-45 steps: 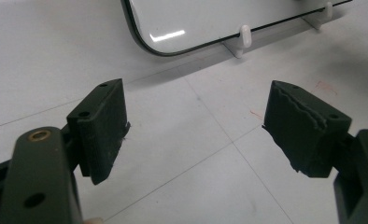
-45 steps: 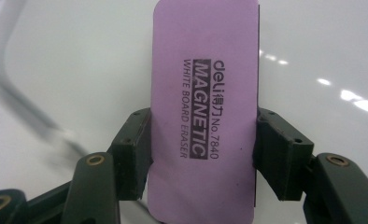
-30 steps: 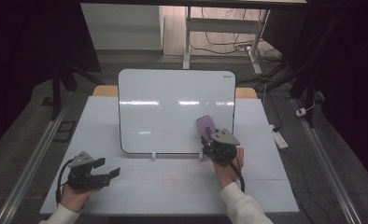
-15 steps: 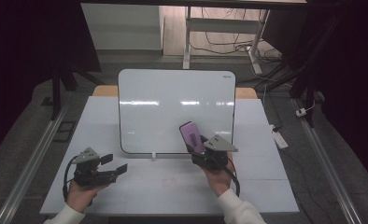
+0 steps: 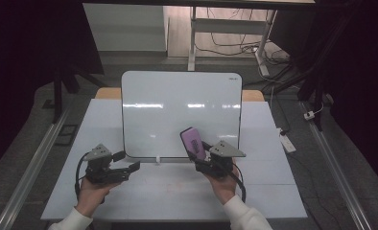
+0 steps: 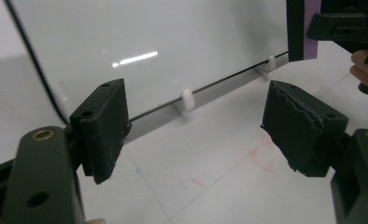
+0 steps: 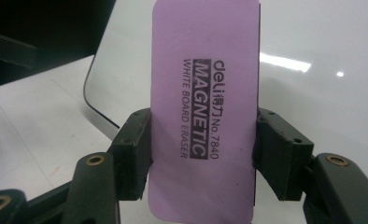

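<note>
Currently your right gripper (image 5: 202, 154) is clamped on the purple whiteboard eraser (image 5: 193, 143), one black jaw pressed to each long edge. In the right gripper view the eraser (image 7: 204, 112) stands upright between the jaws, its printed face toward the camera: "deli", "MAGNETIC", "WHITE BOARD ERASER", "No.7840". From the high view the eraser is tilted, top end leaning away from you and a little left, over the lower edge of the whiteboard (image 5: 177, 110), right of its centre. Whether it touches the board surface cannot be told.

The whiteboard lies flat on the white table (image 5: 273, 191), its far edge toward the back. Its surface reads blank, with only light reflections. Two small white clips (image 6: 187, 100) sit along its near edge.

Your left gripper (image 5: 132, 166) is held low over the table, just in front of the board's near left corner, pointing right toward the other hand. Its jaws stand wide apart with nothing between them; the left gripper view (image 6: 196, 126) shows bare table in the gap, with faint red marks (image 6: 261, 151) on it. At that view's upper right you can see the eraser's edge (image 6: 310, 32) and your right hand's fingers (image 6: 365, 70).
</note>
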`<state>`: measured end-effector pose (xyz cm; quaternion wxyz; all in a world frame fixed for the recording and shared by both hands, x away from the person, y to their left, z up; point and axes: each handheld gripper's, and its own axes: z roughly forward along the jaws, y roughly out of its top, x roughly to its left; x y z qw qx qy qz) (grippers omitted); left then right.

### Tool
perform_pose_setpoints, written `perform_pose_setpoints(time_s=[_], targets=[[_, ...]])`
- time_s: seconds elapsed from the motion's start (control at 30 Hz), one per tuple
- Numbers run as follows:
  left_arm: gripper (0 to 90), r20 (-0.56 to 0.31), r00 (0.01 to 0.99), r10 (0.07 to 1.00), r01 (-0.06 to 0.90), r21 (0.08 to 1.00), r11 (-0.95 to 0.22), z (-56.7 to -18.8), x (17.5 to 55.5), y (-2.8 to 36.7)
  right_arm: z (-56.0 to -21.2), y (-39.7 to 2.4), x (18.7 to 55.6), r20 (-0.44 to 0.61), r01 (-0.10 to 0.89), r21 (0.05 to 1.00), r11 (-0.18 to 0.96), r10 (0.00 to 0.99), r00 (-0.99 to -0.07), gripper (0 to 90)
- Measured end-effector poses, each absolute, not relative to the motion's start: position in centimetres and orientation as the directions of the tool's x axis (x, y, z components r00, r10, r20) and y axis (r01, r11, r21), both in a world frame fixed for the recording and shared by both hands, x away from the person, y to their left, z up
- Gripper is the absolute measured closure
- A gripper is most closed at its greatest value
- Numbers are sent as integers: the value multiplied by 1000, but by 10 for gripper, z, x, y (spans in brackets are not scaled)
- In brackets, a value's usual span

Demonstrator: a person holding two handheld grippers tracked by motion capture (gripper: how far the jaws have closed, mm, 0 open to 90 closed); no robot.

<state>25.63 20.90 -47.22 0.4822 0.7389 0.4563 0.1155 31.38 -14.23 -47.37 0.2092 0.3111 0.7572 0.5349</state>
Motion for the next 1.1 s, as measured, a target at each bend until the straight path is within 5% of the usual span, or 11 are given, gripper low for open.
perform_pose_setpoints(time_s=[1.1], targets=[[257,-280,640,716,517,846,-132,-449,287,153,-479,-127,305,39,244,945,219,662,-749,410]])
